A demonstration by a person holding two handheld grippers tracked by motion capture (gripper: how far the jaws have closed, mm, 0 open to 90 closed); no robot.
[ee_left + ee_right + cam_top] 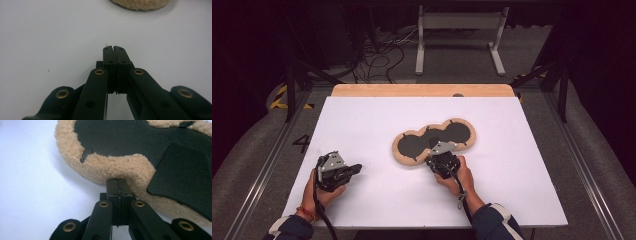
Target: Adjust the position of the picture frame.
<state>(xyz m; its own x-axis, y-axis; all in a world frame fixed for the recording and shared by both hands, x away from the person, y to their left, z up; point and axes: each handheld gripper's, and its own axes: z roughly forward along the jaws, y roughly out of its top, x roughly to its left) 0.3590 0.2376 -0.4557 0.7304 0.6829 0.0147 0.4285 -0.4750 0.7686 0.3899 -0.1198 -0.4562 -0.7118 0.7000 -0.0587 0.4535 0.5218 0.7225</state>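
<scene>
I've got the white tabletop sheet (pixel 362 125) below me, and right of its centre lies the task's thing: a tan fleece pad with three round black felt-lined lobes joined in a row (pixel 433 141), flat on the sheet, running from near-left to far-right. The fleece forms a thick border around the black lining, with small black tabs at the rim.

My right gripper (pixel 441 161) sits at the pad's near edge, at about the middle of the row. In the right gripper view (pixel 117 181) its jaws are pressed flat together with nothing between them, and the tips meet the fleece border just where it dips between two lobes. A loose black felt flap (pixel 183 173) lies on the pad to the right of the tips.

My left gripper (pixel 357 168) is well to the left, near the front of the sheet, pointing right toward the pad. In the left gripper view (pixel 114 48) its jaws are also closed tight on nothing, over bare white sheet, with the curly fleece edge (pixel 141 4) farther ahead and well apart from the tips.
</scene>
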